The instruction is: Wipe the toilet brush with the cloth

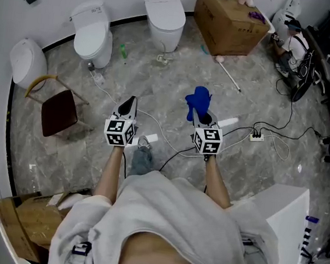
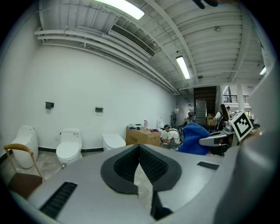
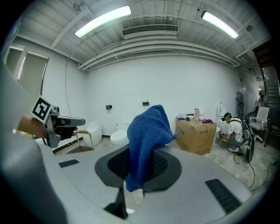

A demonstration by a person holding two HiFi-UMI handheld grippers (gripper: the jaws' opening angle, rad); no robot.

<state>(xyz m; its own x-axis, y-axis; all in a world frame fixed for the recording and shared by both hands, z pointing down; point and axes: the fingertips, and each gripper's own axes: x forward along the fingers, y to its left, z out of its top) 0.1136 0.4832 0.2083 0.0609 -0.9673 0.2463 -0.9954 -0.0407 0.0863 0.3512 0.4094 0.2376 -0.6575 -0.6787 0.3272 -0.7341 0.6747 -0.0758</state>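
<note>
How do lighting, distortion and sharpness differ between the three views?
Head view: even soft light, weak shadows, mild curving at the edges. Left gripper view: strong fisheye, black corners, the ceiling lamp is overexposed. Right gripper view: the same fisheye and black corners; the blue cloth looks sharp.

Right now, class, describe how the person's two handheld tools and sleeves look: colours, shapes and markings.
The left tool and the right tool have smooth grey bodies and black ribbed pads tapering to a point. Each carries a white cube with black square markers. The person wears a loose pale grey top whose sleeves leave the forearms bare.
</note>
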